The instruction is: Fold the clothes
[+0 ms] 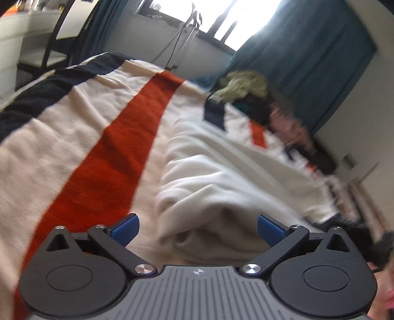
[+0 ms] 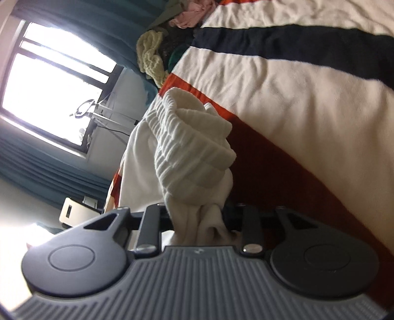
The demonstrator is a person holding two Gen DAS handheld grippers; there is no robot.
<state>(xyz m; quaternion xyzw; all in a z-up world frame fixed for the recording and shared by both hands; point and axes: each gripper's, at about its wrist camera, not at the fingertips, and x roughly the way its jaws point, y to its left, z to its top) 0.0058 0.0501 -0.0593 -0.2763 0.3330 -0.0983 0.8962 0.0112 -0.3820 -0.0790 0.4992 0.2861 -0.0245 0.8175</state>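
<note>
Your right claw grips the white garment's ribbed end; your left claw stands wide, and the garment stretches straight ahead on the bed.

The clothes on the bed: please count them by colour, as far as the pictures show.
White: 1, the white garment, gripped by the right hand-held gripper.
Pale yellow-green: 1, knit piece in the pile.
Pink: 1, pink piece.
Dark: cannot separate.
Total: 3 countable.

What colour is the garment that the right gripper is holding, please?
White, with a ribbed knit edge; the white garment shows best in the right wrist view.
</note>
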